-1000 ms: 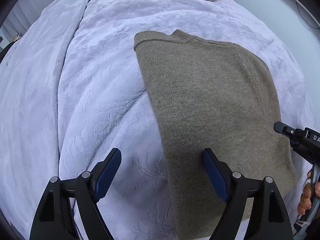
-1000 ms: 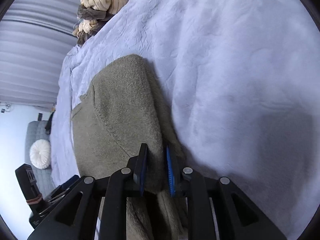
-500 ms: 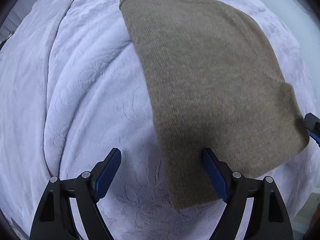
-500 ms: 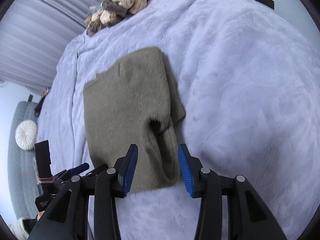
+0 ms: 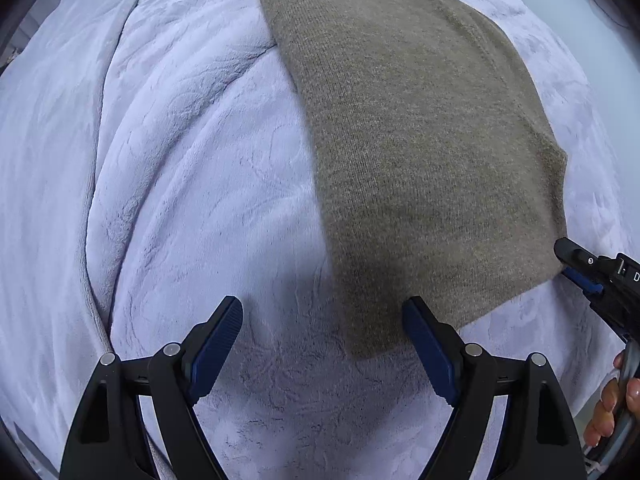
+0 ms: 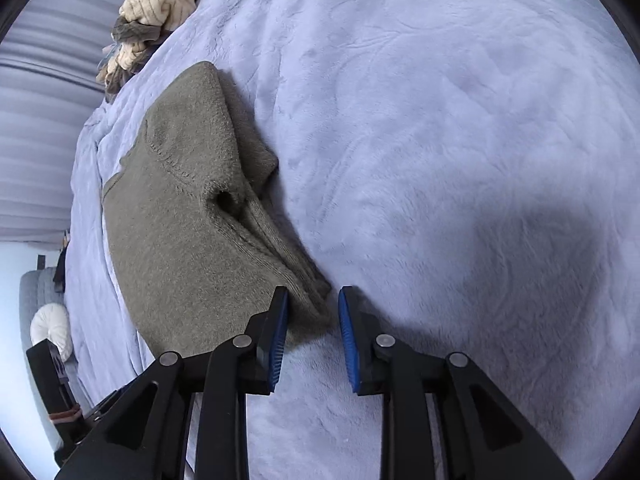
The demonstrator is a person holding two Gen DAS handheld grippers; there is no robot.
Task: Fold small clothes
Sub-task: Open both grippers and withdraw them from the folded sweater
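An olive-brown knit sweater (image 5: 420,140) lies folded flat on the lavender blanket (image 5: 180,160). My left gripper (image 5: 324,332) points straight down over its near left corner, open wide, with that corner lying by the right pad and nothing held. In the right wrist view the sweater (image 6: 180,208) shows a folded sleeve along its right edge. My right gripper (image 6: 312,328) hovers at the near right corner; its jaws are closing, the corner's tip sits between the pads, and they do not press on it. The right gripper (image 5: 588,268) also shows at the left view's right edge.
A heap of cream and grey clothes (image 6: 160,4) sits at the far end of the bed. A round white cushion (image 6: 52,328) rests on a grey sofa beside the bed. A hand (image 5: 616,400) grips the right tool's handle. Bare blanket (image 6: 460,160) spreads to the right.
My right gripper let go of the sweater's fold, opened, drew back to the near corner, and its jaws have narrowed again. My left gripper slid toward the sweater's near edge, still open.
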